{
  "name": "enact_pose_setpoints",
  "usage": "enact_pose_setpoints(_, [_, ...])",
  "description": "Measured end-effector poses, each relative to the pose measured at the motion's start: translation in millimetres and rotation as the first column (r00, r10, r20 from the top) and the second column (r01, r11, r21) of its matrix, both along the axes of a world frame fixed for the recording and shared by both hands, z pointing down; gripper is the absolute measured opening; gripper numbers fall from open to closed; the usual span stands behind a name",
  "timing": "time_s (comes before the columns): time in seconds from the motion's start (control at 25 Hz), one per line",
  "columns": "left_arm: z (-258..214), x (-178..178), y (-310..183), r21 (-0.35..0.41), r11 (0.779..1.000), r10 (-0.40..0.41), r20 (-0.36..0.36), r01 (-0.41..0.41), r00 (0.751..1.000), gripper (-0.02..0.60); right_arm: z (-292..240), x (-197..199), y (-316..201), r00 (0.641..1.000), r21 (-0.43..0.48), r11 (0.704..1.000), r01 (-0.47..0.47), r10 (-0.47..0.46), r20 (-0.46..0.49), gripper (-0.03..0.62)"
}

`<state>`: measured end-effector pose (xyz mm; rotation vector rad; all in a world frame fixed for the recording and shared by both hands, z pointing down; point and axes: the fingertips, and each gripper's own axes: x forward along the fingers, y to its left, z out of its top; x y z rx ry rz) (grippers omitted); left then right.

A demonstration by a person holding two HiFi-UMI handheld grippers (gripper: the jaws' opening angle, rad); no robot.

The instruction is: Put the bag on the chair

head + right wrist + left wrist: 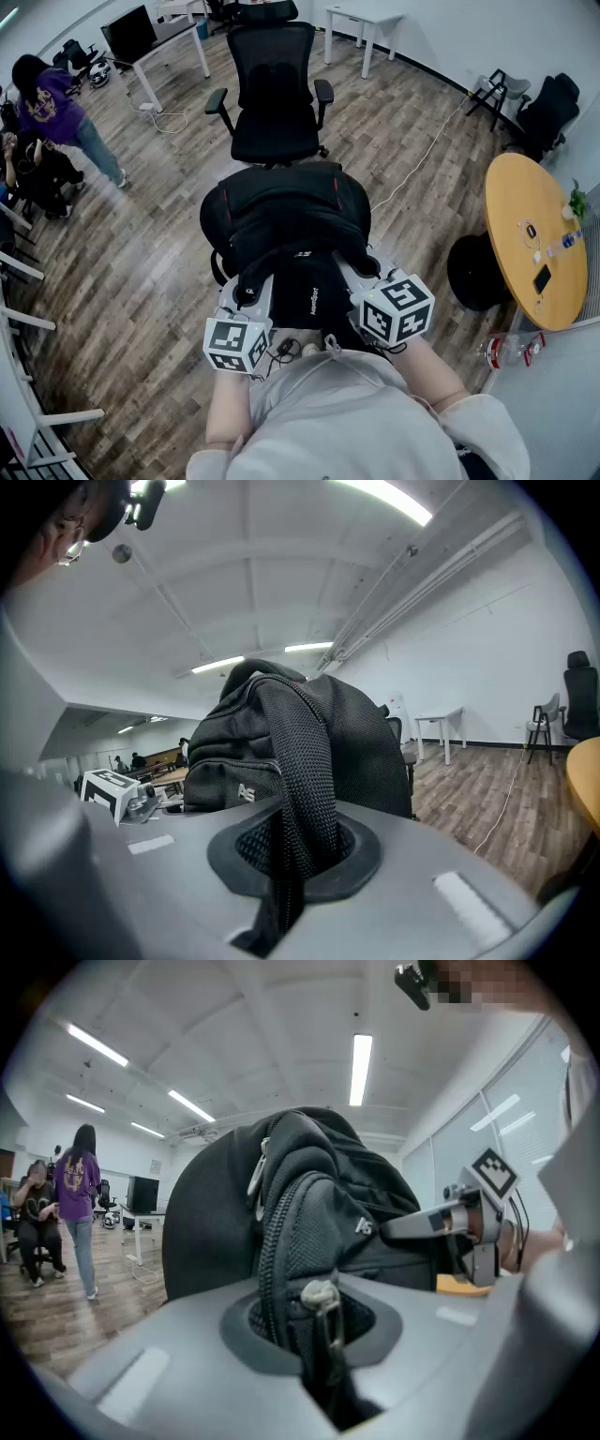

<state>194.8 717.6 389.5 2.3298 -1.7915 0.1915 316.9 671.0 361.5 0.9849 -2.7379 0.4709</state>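
The black bag bulges at frame centre, its contents hidden. A black mesh-backed chair stands just beyond it at upper centre. The left gripper has its jaws nearly together, pinching the bag's zipped edge beside a metal pull. The right gripper is clamped tight on a coarse woven strap. The bag's fabric looks padded, netted and rounded.
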Motion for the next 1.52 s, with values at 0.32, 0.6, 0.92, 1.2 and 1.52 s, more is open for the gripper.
enact_pose_setpoints(0.32, [11.4, -1.6, -3.6, -0.023, 1.0, 0.007, -0.013, -0.007, 1.0, 0.048, 9.6, -2.1, -4.3, 1.0, -0.015, 1.0, -0.002, 0.001, -0.02, 0.012])
enact_pose_setpoints(0.6, [21.0, -10.0, -15.2, -0.038, 0.999, 0.006, -0.023, -0.007, 1.0, 0.048, 18.8, -11.1, -16.3, 1.0, -0.035, 0.999, 0.001, -0.002, -0.02, 0.012])
enact_pose_setpoints(0.92, [30.3, -21.2, -62.8, -0.071, 0.997, 0.0, -0.015, -0.001, 1.0, 0.048, 30.2, -22.9, -66.9, 1.0, -0.077, 0.997, 0.023, -0.024, -0.009, 0.012])
enact_pose_setpoints(1.2, [47.5, -35.6, -149.9, -0.128, 0.992, -0.023, -0.017, 0.021, 1.0, 0.048, 50.0, -39.1, -159.5, 0.999, -0.127, 0.991, 0.048, -0.048, 0.005, 0.012])
enact_pose_setpoints(1.52, [58.2, -47.0, -292.3, -0.167, 0.986, -0.023, -0.073, 0.011, 0.997, 0.046, 56.7, -51.3, -302.6, 0.998, -0.153, 0.986, 0.06, -0.059, 0.01, 0.012])
